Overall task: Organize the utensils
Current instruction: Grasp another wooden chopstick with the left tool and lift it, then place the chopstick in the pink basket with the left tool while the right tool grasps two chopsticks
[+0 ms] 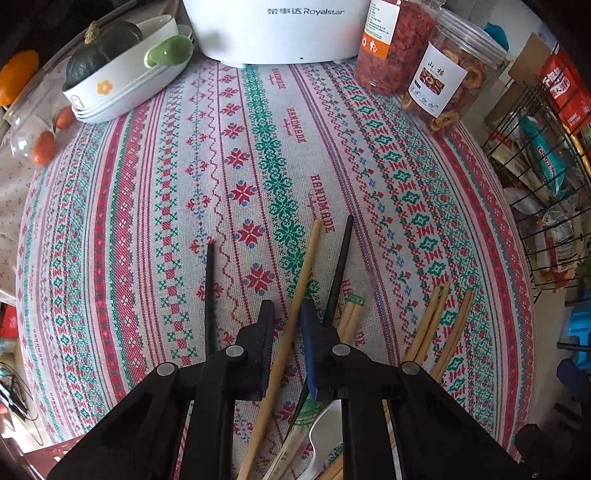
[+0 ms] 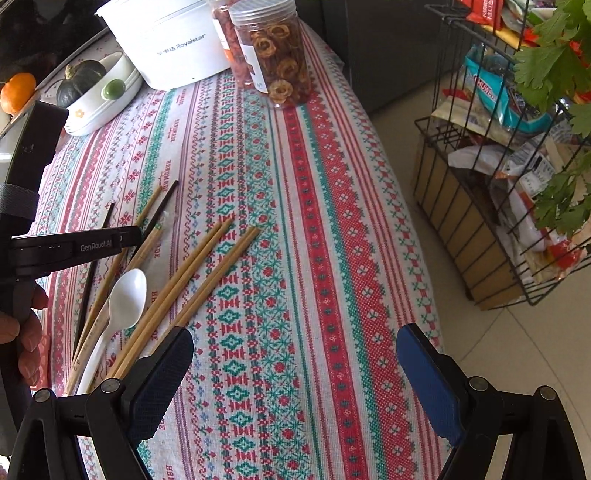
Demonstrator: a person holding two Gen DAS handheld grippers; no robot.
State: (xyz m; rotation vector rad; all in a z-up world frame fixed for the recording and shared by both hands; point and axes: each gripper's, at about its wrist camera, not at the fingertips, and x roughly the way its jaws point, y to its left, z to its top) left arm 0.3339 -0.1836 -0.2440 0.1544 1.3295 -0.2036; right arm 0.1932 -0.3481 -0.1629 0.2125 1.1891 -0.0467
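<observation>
My left gripper hangs low over a scatter of chopsticks on the patterned tablecloth. A light wooden chopstick runs between its jaws, which are narrowly apart and not visibly clamping it. Two black chopsticks lie on either side. More wooden chopsticks lie to the right, and a white plastic spoon shows under the gripper. In the right wrist view my right gripper is open wide and empty, right of the wooden chopsticks and the spoon. The left gripper shows at the left.
A white Royalstar cooker stands at the back, with two jars of dried fruit to its right. Stacked white dishes holding a green squash sit back left. A wire rack of snack packets stands off the table's right edge.
</observation>
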